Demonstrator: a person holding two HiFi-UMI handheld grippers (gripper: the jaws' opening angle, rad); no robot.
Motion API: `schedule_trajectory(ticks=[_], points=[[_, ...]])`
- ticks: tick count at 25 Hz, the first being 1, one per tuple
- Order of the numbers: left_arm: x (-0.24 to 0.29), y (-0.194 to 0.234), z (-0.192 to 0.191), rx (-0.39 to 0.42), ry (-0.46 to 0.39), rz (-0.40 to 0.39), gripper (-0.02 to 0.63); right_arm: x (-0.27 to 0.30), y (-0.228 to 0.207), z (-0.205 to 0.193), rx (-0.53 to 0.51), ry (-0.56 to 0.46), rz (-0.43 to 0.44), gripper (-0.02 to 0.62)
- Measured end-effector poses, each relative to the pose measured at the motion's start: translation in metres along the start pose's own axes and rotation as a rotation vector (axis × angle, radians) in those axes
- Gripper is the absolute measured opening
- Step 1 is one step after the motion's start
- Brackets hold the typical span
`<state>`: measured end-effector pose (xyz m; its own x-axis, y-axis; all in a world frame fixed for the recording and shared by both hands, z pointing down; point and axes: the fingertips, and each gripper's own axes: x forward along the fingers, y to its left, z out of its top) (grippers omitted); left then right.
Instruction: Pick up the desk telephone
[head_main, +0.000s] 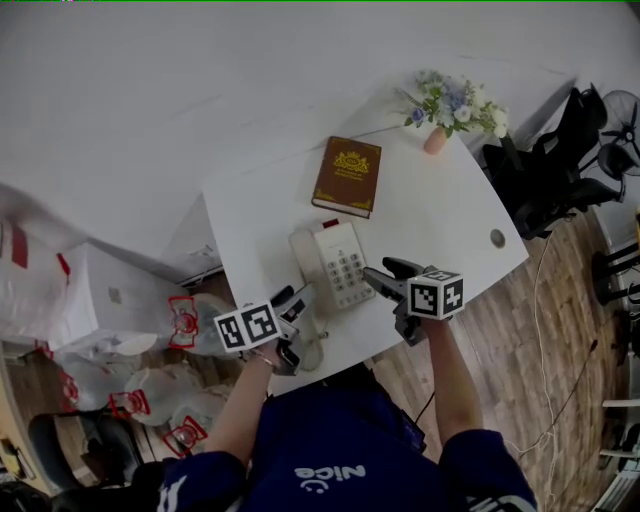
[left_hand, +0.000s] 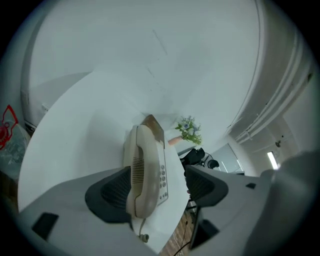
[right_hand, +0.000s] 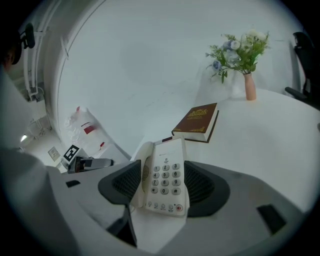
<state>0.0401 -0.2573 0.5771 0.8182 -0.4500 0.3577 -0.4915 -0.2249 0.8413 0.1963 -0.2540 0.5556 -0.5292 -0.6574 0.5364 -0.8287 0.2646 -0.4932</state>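
Left tongs (left_hand: 157, 187): spread wide and holding nothing. I keep them open so the handset side of the phone can come in between the pads.
Right tongs (right_hand: 162, 186): also apart and empty. The pads frame the keypad end, and I judge they are not pressing on it.
Desk telephone (head_main: 335, 265): lies flat on the surface between my two tongs and just ahead of both, with its near end toward me.
Handset (left_hand: 140, 167): sits in its cradle on the side nearer my left tongs. It only rests there, so I judge a tilt could tip it off.
Cord (left_hand: 142, 235): hangs from the phone's near end, below my left tongs, toward the surface's edge. It may drag as the phone is lifted.
Surface (head_main: 440, 225): white and mostly bare round the phone, which leaves both tongs room to come in from the flanks.
Book (right_hand: 197, 121): beyond the phone, farther from both tongs and apart from it, so no hindrance.
Flower vase (head_main: 437, 135): far beyond my right tongs, at the far corner.
Step in hand: I judge this to be the approach, one pair on each side, because the body looks broad for one pair alone.
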Motion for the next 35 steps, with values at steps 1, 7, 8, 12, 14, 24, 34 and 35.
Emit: schedule_trajectory(ticks=[1, 7, 8, 12, 14, 24, 34, 35], points=[[0.004, 0.002, 0.002, -0.019, -0.002, 0.005, 0.341, 0.004, -0.003, 0.003, 0.001, 0.015, 0.013, 0.267], [0.024, 0.013, 0.009, -0.069, -0.012, 0.033, 0.347, 0.030, -0.028, 0.004, 0.002, 0.137, 0.066, 0.268], [0.026, 0.014, 0.012, -0.074, -0.019, 0.034, 0.348, 0.034, -0.031, 0.004, 0.002, 0.154, 0.071, 0.270], [0.035, 0.024, 0.011, -0.092, -0.002, 0.051, 0.360, 0.047, -0.040, -0.001, 0.043, 0.210, 0.131, 0.273], [0.039, 0.027, 0.009, -0.104, 0.007, 0.051, 0.365, 0.054, -0.044, -0.004, 0.058, 0.242, 0.157, 0.276], [0.056, 0.045, -0.001, -0.138, 0.073, 0.057, 0.373, 0.087, -0.044, -0.020, 0.110, 0.426, 0.330, 0.290], [0.065, 0.044, -0.003, -0.174, 0.131, -0.048, 0.373, 0.102, -0.039, -0.026, 0.157, 0.468, 0.393, 0.281], [0.065, 0.044, -0.003, -0.175, 0.129, -0.053, 0.374, 0.102, -0.040, -0.026, 0.163, 0.471, 0.395, 0.278]])
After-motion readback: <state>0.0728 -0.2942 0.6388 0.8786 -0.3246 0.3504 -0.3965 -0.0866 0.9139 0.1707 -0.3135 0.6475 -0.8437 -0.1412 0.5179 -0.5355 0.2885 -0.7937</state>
